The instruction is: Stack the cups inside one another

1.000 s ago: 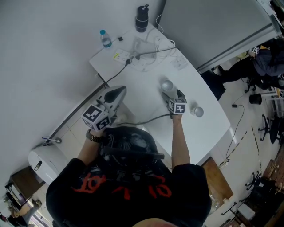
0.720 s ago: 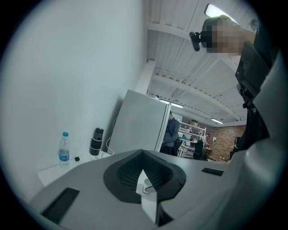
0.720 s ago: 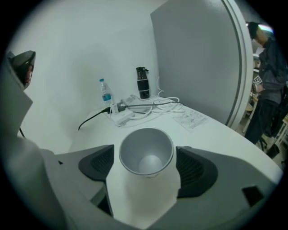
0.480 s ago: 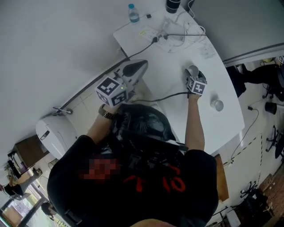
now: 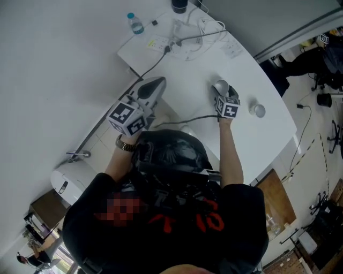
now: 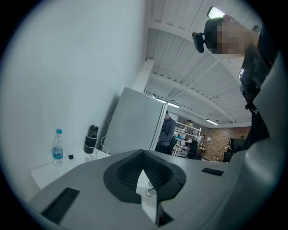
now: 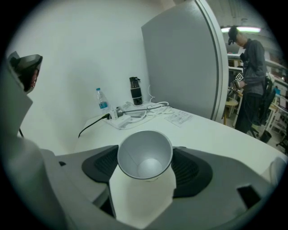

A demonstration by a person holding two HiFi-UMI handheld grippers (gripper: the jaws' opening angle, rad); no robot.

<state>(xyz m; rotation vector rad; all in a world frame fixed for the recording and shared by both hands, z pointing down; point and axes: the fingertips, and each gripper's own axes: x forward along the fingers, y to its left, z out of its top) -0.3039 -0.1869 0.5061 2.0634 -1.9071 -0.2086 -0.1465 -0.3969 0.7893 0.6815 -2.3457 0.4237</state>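
Note:
A silver paper cup (image 5: 220,85) stands mouth-up near the middle of the white table (image 5: 193,75). My right gripper (image 5: 221,92) has just been closing with this cup between its jaws. In the right gripper view both pads press against the sides of the cup (image 7: 145,155), and my right gripper (image 7: 145,168) is shut on it. A second silver cup (image 5: 259,111) sits alone on the table to the right, near the edge. My left gripper (image 5: 157,83) is held up at the table's left edge, away from both cups. In its own view my left gripper (image 6: 146,179) is shut and holds nothing.
At the table's far end lie a power strip with tangled cables (image 5: 179,38), a water bottle (image 5: 135,22), a dark flask (image 5: 179,5) and papers (image 5: 231,49). A grey partition (image 7: 184,63) stands behind the table, with a person (image 7: 249,81) beyond it.
The right gripper's jaws have closed in on the silver cup. The head view has swung, so everything sits differently in the picture. The left gripper stays raised at the left.

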